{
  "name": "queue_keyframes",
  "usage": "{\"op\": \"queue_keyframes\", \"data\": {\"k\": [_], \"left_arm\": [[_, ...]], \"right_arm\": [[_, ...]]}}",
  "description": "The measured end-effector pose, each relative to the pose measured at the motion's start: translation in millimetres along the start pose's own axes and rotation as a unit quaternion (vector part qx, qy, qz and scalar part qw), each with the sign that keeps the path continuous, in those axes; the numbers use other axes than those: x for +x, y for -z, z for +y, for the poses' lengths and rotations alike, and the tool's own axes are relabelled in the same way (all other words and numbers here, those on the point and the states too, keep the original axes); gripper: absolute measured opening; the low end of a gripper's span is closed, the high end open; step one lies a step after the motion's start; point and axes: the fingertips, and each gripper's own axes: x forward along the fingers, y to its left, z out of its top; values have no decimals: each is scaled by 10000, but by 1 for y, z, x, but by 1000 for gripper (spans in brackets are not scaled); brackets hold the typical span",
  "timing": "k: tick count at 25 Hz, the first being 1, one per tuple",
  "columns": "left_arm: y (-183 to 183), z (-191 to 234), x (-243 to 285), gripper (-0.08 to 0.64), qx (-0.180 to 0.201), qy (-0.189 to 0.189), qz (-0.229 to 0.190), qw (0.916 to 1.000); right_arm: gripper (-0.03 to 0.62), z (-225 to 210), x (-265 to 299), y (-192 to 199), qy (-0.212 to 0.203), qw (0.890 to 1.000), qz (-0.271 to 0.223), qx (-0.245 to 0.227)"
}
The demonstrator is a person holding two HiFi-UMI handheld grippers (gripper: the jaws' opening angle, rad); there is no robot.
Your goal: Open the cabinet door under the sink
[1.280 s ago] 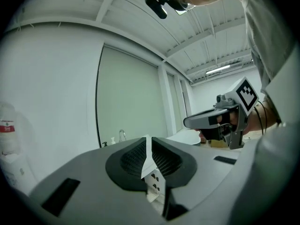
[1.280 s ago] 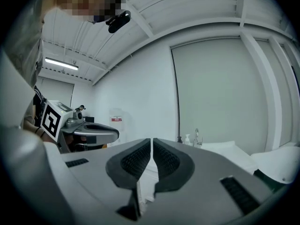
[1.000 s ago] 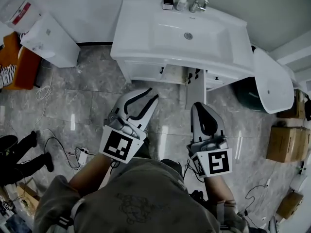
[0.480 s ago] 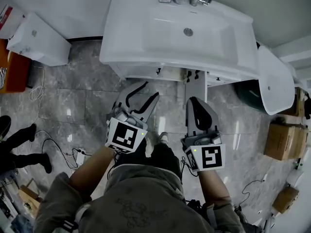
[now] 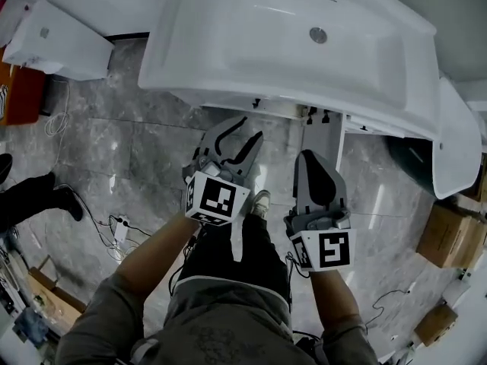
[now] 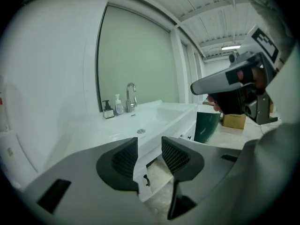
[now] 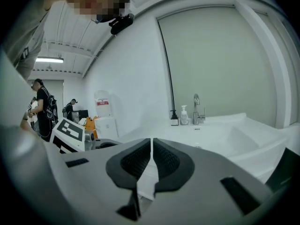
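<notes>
Cabinet door (image 5: pixel 323 137) stands swung out from the white cabinet (image 5: pixel 228 109) under the sink, just past your right gripper's tip. Nearest you, your shoe (image 5: pixel 261 201) shows on the grey marble floor (image 5: pixel 137 158) between the two grippers. Your left gripper (image 5: pixel 245 131) hangs over that floor, short of the cabinet. Its jaws have just been opening and stand wide apart with nothing between them. Your right gripper (image 5: pixel 310 158) is beside it, jaws drawn together to a thin slit and empty.

Looking along the left jaws, you see a small black handle (image 6: pixel 146 179) on a white door panel. It lies well beyond the pads and apart from them, with a beige opening just to its right. Above the cabinet lies the white sink (image 5: pixel 228 52), its drain (image 5: pixel 318 34) in the middle of the basin. At the back rim stand the faucet (image 6: pixel 131 95) and two soap bottles (image 6: pixel 117 105). A dark green bin (image 6: pixel 206 126) sits on the floor to the cabinet's right.
</notes>
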Motion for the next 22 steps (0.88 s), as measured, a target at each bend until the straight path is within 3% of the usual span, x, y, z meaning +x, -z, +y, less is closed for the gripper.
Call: {"op": "queue_keyframes", "data": {"k": [6, 17, 22], "left_arm": [[62, -7, 60, 166, -589, -65, 397, 9975], [166, 3, 137, 164, -846, -441, 839, 9919], [203, 0, 163, 164, -1039, -555, 1097, 9870]], "right_arm": [[35, -36, 27, 55, 45, 9996, 143, 222], [35, -50, 71, 131, 113, 9988, 292, 363], [35, -54, 79, 159, 104, 9992, 352, 162]]}}
